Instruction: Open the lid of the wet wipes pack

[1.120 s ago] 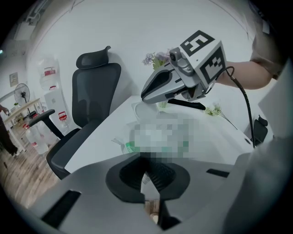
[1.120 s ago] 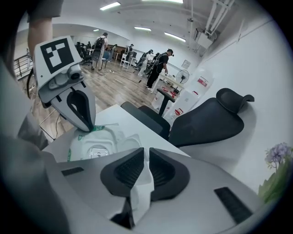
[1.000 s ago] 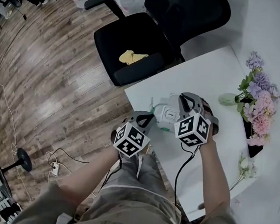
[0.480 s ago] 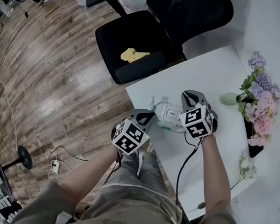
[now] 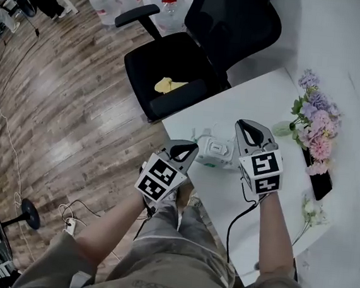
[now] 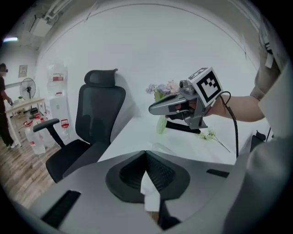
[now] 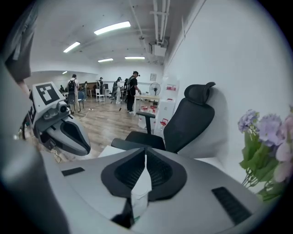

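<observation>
White plastic: one wet wipes pack (image 5: 215,151), lid looking shut, is held over the table (image 5: 260,103) corner between two grippers. The left gripper (image 6: 145,157) pinches one white edge, jaws nearly together, and the right gripper (image 7: 144,157) does likewise at the opposite end. One black chair (image 5: 175,64) holds one yellow cloth (image 5: 170,84).

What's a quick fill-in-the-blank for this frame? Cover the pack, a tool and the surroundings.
1. In the head view, the wet wipes pack shows between the two ____.
2. The left tool's jaws are ____ on a white strip, apparently the pack's edge.
3. The small thing on the black chair's seat is ____ in colour.
4. In the head view, the flowers stand at the table's ____ side.

Missing words: tools; shut; yellow; right.
</observation>
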A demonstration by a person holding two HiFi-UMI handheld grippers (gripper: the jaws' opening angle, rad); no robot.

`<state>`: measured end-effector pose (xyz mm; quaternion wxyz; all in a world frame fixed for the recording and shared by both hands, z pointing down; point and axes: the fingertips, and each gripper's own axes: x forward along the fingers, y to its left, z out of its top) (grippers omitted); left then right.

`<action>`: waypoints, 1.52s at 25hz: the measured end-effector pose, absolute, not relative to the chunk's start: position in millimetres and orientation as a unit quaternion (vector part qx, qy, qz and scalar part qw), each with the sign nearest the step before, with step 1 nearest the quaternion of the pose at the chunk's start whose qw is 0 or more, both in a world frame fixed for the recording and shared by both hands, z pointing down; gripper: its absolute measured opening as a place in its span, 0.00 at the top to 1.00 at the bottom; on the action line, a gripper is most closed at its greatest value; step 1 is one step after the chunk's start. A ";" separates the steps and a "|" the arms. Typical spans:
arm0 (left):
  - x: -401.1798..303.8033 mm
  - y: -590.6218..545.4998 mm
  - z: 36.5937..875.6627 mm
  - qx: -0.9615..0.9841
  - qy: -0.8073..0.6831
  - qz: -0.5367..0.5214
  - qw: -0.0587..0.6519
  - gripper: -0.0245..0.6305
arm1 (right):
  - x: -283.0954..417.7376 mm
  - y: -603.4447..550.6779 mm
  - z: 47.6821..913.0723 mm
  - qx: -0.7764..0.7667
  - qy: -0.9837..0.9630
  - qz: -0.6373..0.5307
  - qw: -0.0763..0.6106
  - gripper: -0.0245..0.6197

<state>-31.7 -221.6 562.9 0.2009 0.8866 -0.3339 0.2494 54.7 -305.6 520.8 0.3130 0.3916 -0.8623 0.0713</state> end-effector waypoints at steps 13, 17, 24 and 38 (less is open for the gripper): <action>-54.4 -230.1 430.7 0.899 -0.380 0.183 0.114 0.94 | 74.2 -240.7 375.0 0.446 -0.878 0.061 0.164 0.90; -62.6 -223.5 392.9 0.902 -0.391 0.154 0.103 0.94 | 79.1 -217.8 344.4 0.454 -0.879 0.047 0.138 0.90; -63.0 -194.9 337.5 0.909 -0.395 0.108 0.075 0.94 | 84.1 -174.9 313.6 0.446 -0.889 0.049 0.093 0.91; -54.5 -155.4 304.7 0.915 -0.388 0.095 0.050 0.94 | 81.1 -131.7 293.5 0.437 -0.895 0.051 0.073 0.91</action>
